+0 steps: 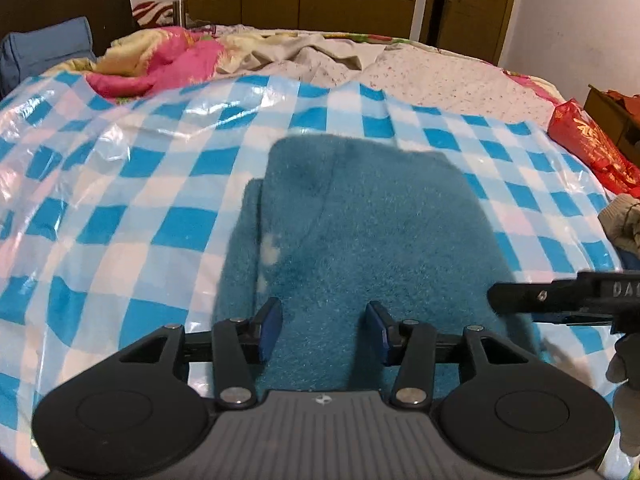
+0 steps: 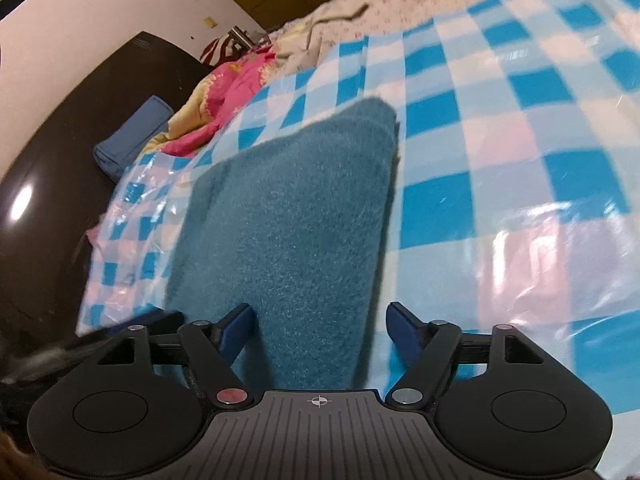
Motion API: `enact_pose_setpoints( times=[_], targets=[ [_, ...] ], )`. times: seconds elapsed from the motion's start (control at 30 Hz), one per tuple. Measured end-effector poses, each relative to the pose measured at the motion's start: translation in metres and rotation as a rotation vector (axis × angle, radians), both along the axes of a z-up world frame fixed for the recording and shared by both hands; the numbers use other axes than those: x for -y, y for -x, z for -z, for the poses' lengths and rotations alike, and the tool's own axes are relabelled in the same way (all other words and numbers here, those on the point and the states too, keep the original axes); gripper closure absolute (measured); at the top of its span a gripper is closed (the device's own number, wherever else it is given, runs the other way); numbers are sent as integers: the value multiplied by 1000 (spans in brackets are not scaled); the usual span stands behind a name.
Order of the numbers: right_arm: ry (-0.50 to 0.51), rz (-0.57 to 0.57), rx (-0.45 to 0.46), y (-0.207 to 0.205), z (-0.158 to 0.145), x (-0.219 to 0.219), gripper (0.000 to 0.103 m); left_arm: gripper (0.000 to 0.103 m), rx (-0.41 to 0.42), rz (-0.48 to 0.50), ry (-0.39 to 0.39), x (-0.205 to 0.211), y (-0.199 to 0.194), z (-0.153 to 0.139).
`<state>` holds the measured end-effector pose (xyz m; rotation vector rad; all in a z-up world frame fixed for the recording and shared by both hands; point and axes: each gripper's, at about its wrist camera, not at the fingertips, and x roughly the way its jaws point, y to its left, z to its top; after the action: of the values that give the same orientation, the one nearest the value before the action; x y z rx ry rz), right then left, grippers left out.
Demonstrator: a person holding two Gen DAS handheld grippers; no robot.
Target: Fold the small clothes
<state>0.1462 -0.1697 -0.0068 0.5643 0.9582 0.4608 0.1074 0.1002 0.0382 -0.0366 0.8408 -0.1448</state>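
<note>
A fuzzy teal garment (image 1: 360,224) lies folded on a blue-and-white checked plastic sheet (image 1: 132,208) on a bed. My left gripper (image 1: 324,328) is open, its blue pads apart just over the garment's near edge, holding nothing. In the right wrist view the same teal garment (image 2: 296,216) runs away from the camera on the checked sheet (image 2: 500,152). My right gripper (image 2: 320,328) is open over the garment's near end and empty. The right gripper's black finger (image 1: 560,296) shows at the right edge of the left wrist view.
A pink and yellow quilt (image 1: 160,60) and beige bedding (image 1: 320,52) lie at the far side of the bed. A red bag (image 1: 592,144) and other clothes (image 1: 624,220) lie at the right. A blue pillow (image 1: 48,48) leans on the dark headboard (image 2: 60,152).
</note>
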Motion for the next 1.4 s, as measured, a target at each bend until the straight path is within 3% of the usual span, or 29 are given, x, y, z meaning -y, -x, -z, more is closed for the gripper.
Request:
enact_pose_setpoints(
  times=[0.2, 1.4],
  targets=[
    [-124, -22, -79, -14, 18, -8, 23, 46, -3, 25, 25, -8, 0, 2],
    [44, -140, -31, -39, -3, -102, 25, 46, 6, -103, -65, -64, -4, 2]
  ],
)
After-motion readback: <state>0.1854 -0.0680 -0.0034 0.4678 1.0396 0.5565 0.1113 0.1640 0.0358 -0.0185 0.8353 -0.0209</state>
